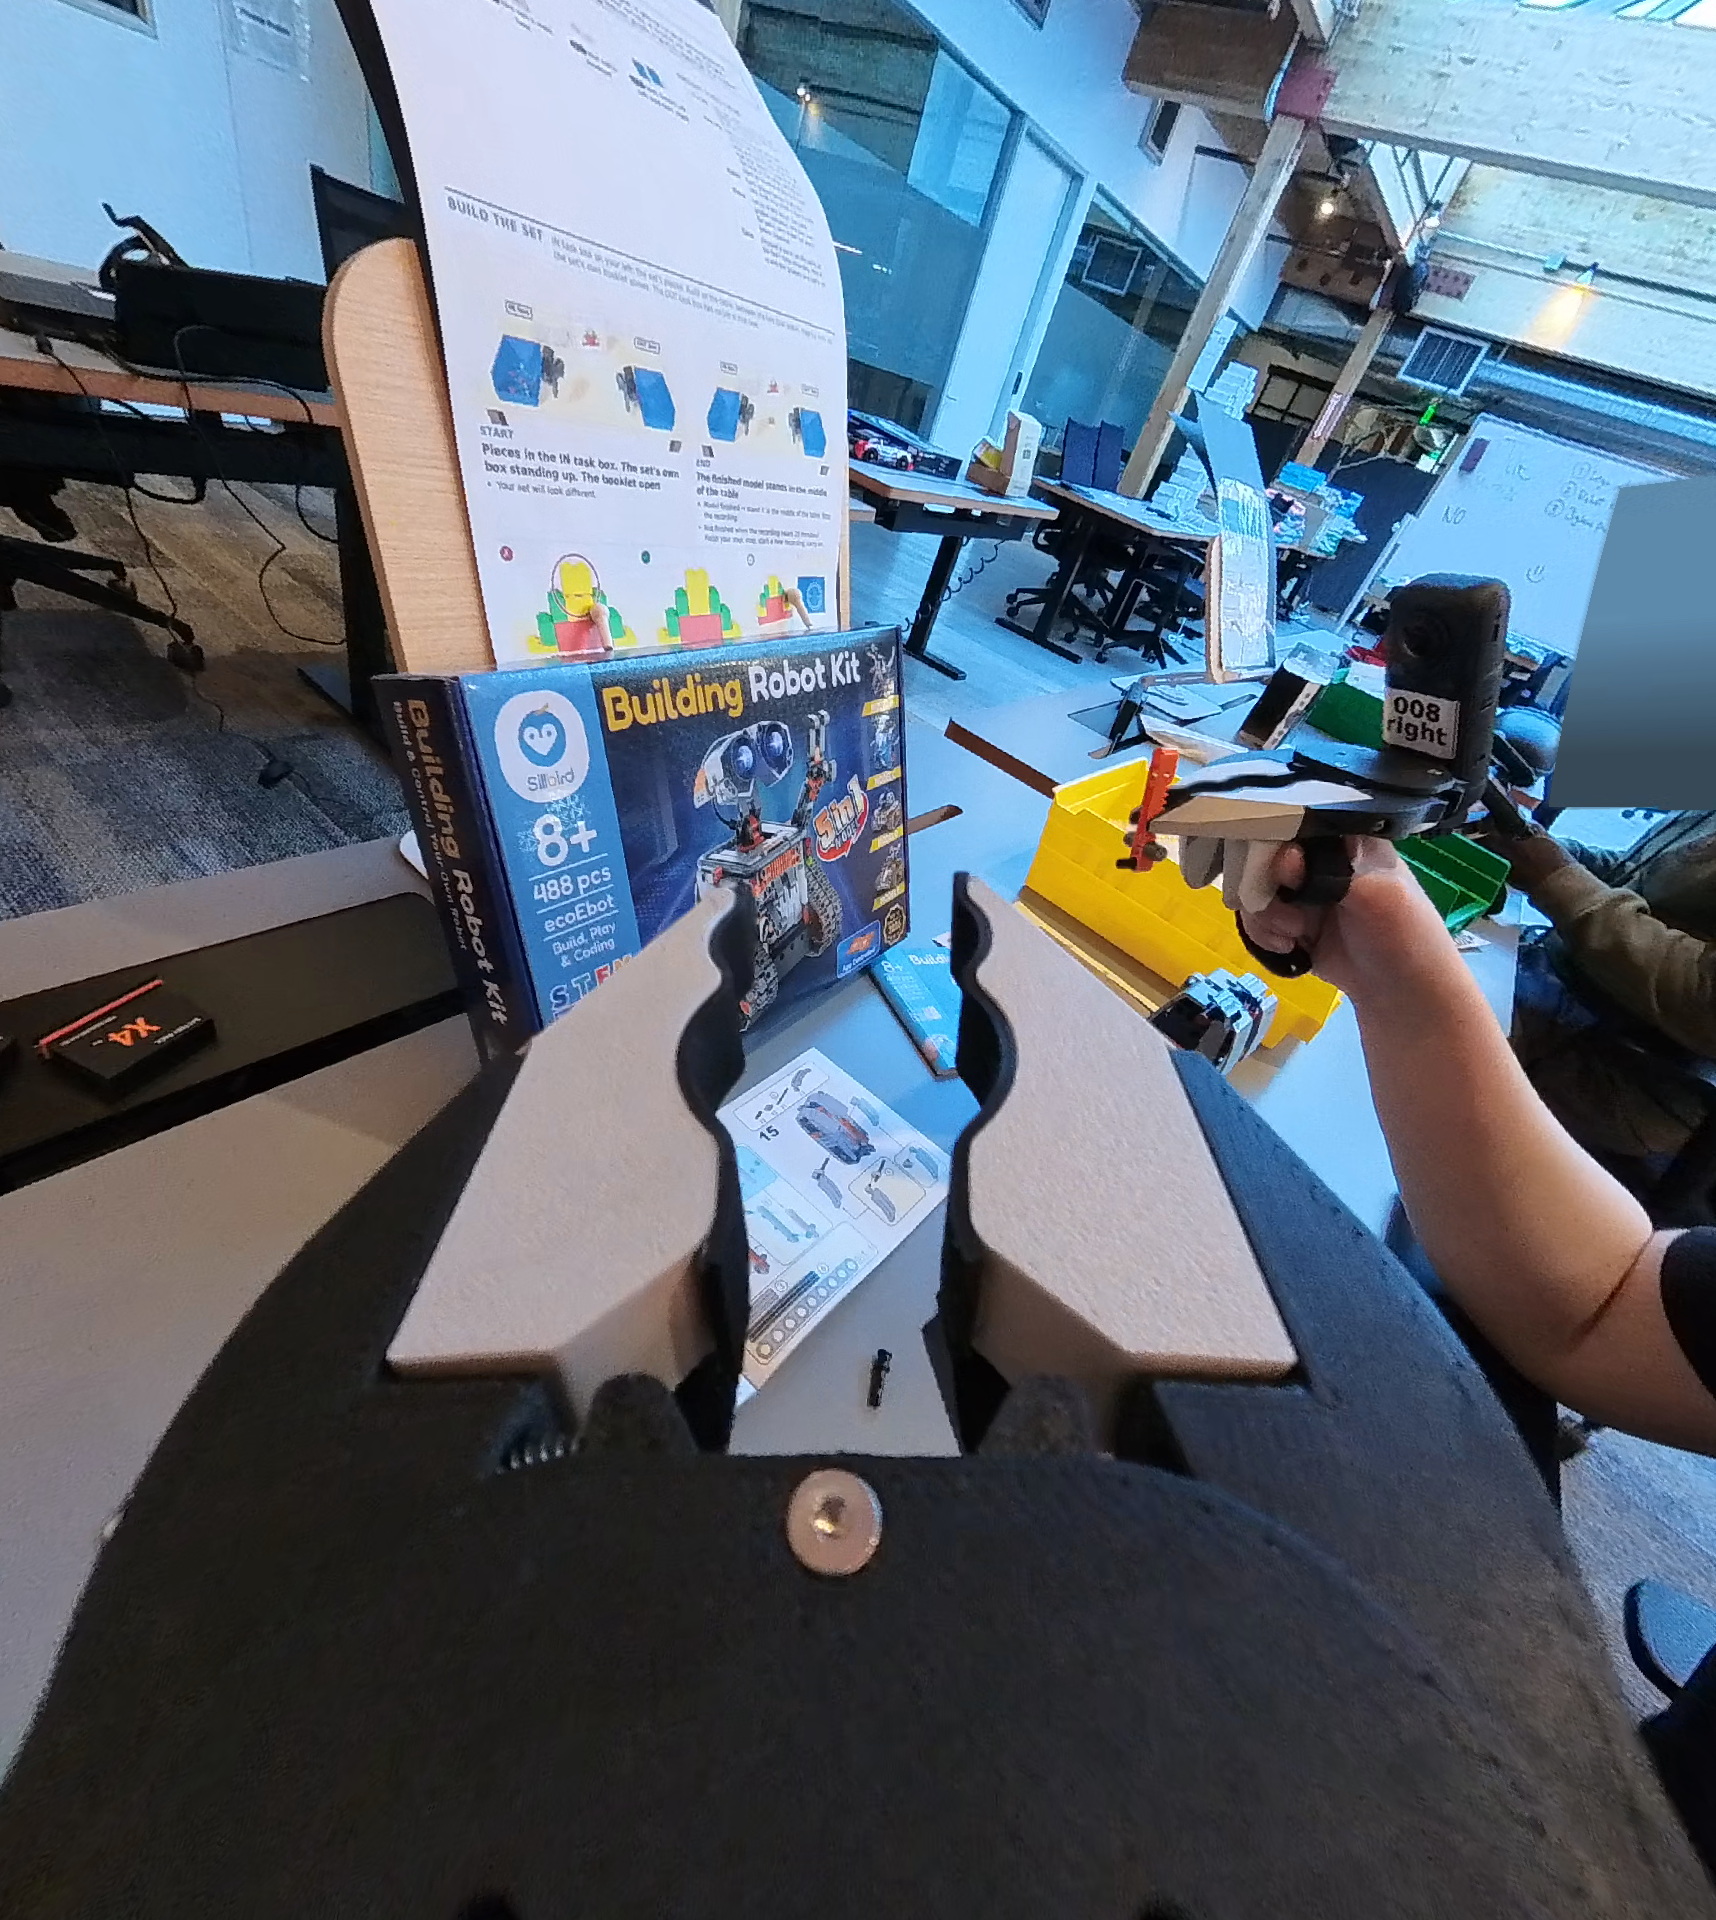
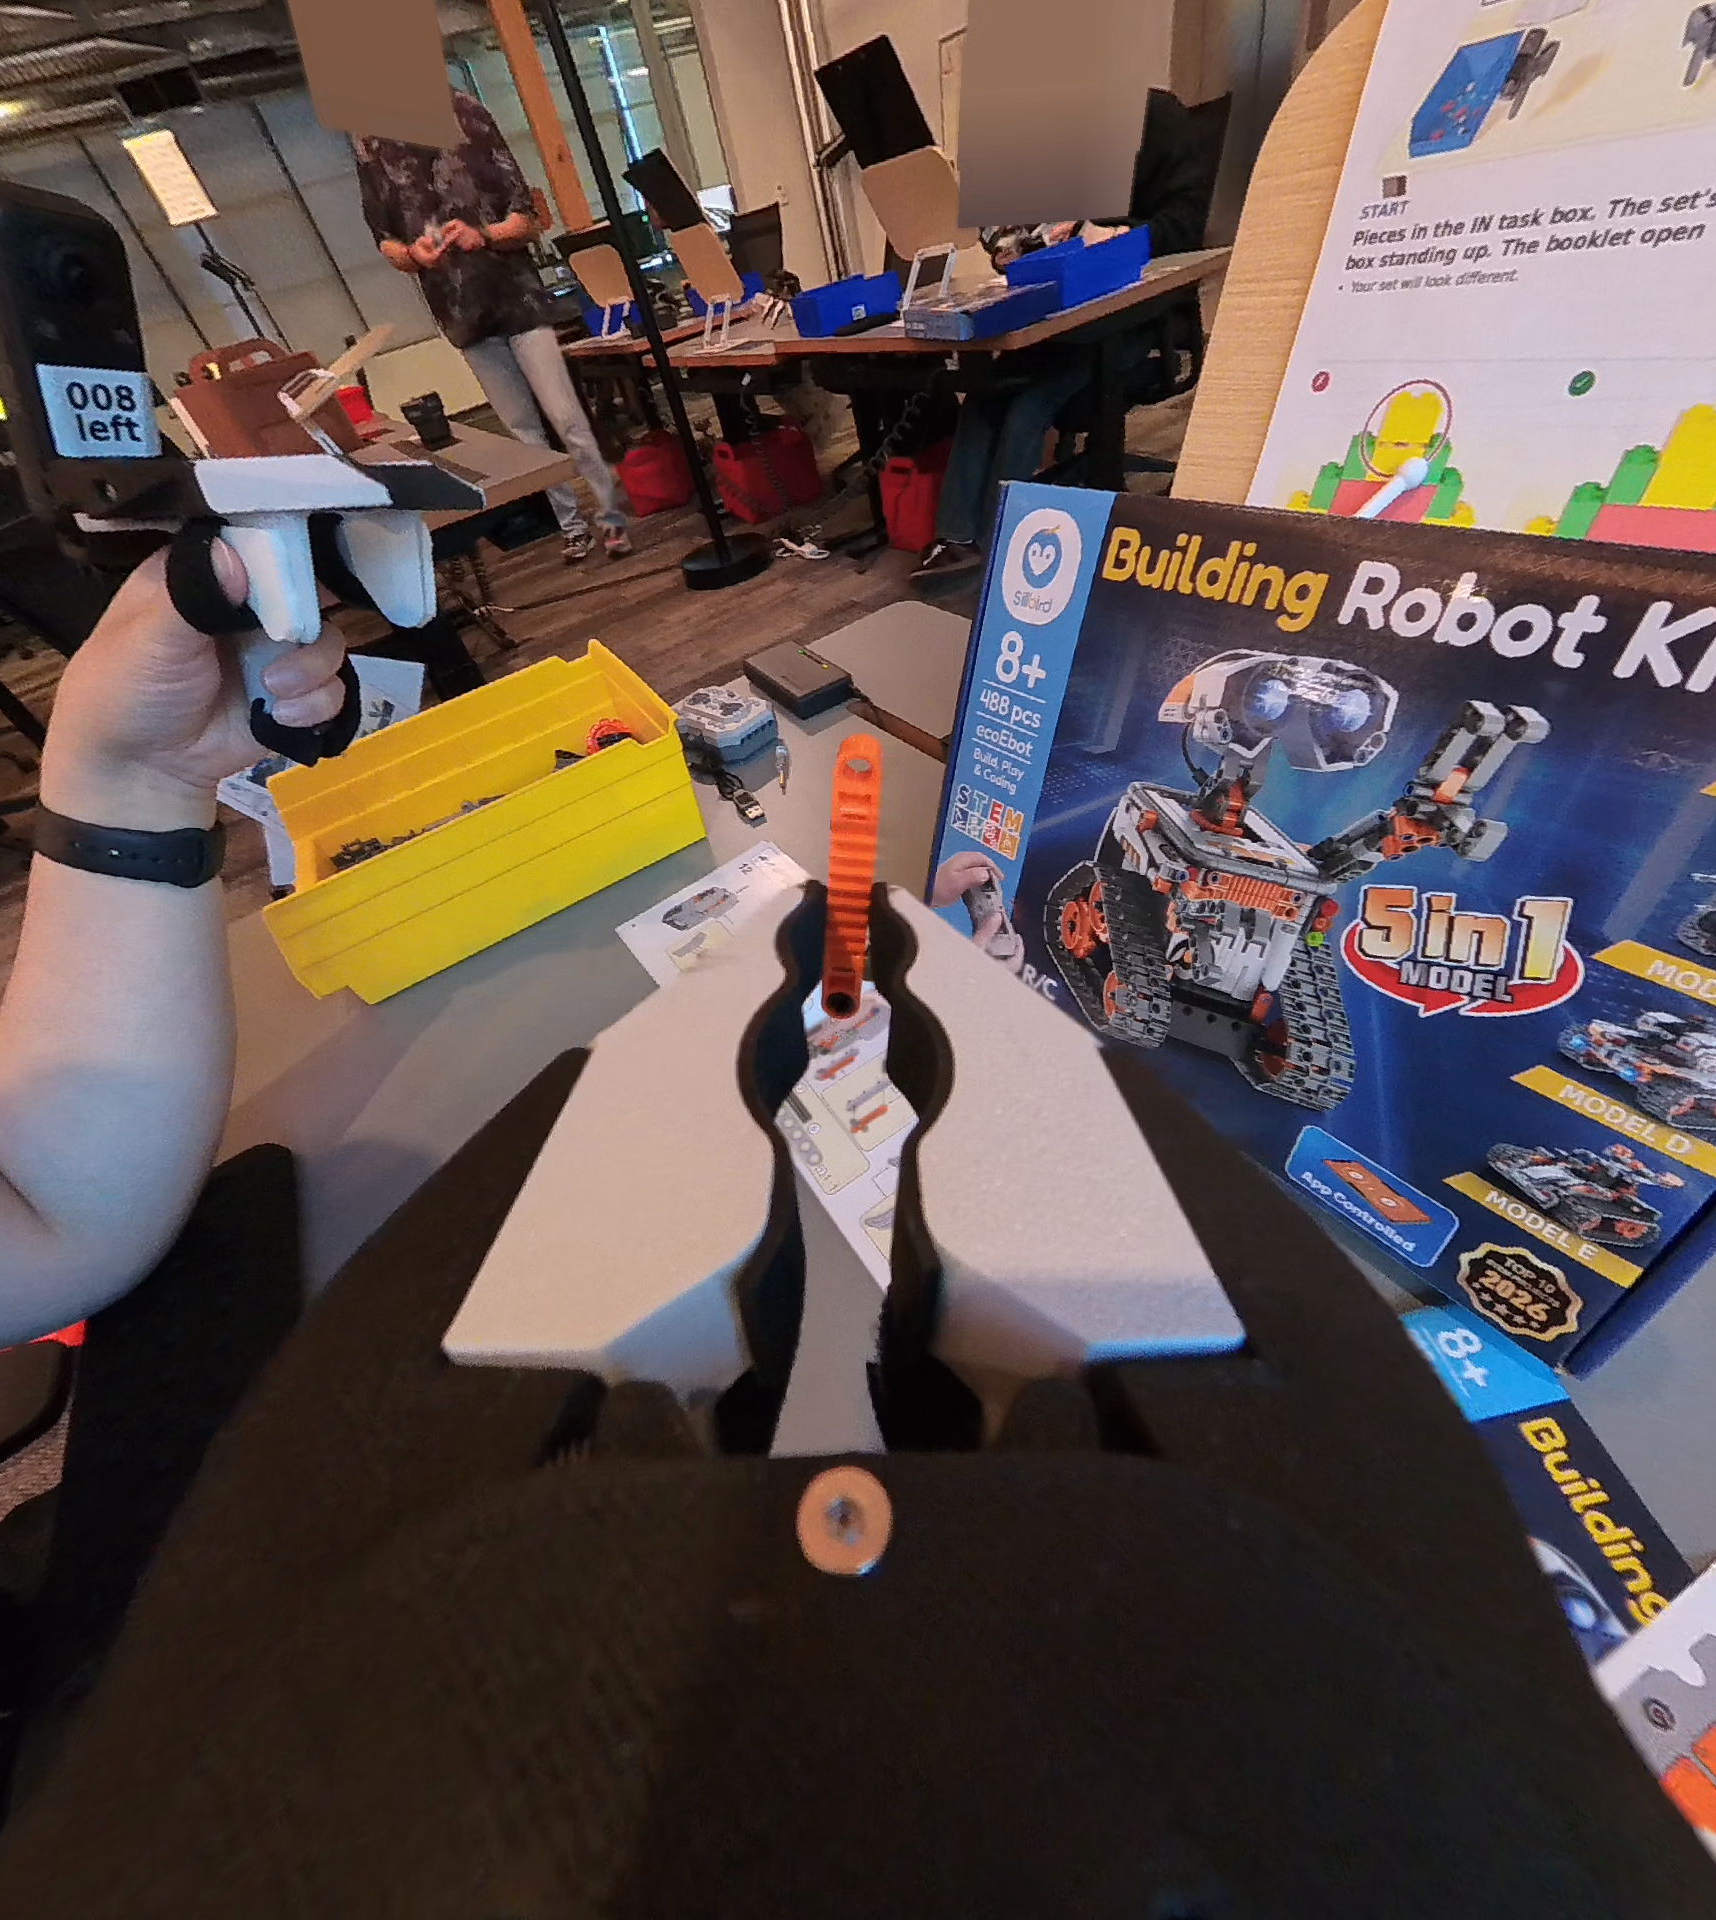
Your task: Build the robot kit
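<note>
Right tool (image 2: 849, 935) pinches an orange toothed beam (image 2: 852, 831) near its lower end — light, stiff plastic, ribs aiding grip; left tool (image 1: 849, 914) gapes empty, bin (image 1: 1124, 904) at two o'clock.

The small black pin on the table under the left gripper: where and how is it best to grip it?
Probably across the middle of the black pin, from straight above. It lies flat and alone on the bare table, beside the booklet.

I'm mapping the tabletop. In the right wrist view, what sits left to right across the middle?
The other hand-held gripper → yellow bin → orange ribbed piece, clamped in this view's own hand-held gripper → blue robot kit box.
</note>
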Tool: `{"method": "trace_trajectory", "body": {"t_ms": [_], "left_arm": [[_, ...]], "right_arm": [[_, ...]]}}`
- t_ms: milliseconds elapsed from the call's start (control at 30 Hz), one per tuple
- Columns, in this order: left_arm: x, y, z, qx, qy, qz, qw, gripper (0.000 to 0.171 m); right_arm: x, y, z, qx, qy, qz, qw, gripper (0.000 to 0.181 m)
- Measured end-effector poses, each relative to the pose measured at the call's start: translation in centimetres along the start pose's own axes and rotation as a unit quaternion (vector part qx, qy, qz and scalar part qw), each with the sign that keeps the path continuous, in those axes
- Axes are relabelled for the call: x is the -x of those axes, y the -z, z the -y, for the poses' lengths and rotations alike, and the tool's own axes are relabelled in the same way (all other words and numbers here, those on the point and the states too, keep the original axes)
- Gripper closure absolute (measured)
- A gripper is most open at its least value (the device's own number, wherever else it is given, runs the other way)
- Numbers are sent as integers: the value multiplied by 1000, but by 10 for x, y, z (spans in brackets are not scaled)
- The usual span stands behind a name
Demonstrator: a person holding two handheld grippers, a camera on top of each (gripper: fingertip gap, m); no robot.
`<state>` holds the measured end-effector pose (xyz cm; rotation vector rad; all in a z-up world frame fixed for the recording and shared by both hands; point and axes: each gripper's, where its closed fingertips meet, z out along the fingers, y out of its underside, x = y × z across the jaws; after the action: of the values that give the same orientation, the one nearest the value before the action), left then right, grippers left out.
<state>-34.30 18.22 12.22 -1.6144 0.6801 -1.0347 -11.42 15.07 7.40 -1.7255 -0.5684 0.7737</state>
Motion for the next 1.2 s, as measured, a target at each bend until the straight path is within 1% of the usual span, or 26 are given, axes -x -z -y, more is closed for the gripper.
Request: {"method": "trace_trajectory", "body": {"t_ms": [167,667,933,1067,1200], "left_arm": [[-1,-4,-4,11,0,-3,1000,137],[-4,-10,-5,11,10,-10,1000,136],[-8,-21,-14,36,4,-15,999,135],[-9,-23,-16,39,8,-17,999,135],[-9,-25,-18,45,8,-18,999,135]], "right_arm": [[2,-4,-4,8,-5,7,1000,175],[5,-17,-17,32,-18,24,999,175],[9,-29,-31,62,-28,29,997,175],[19,-38,-38,71,-31,53,996,176],[28,-50,-50,95,-31,64,993,175]]}}
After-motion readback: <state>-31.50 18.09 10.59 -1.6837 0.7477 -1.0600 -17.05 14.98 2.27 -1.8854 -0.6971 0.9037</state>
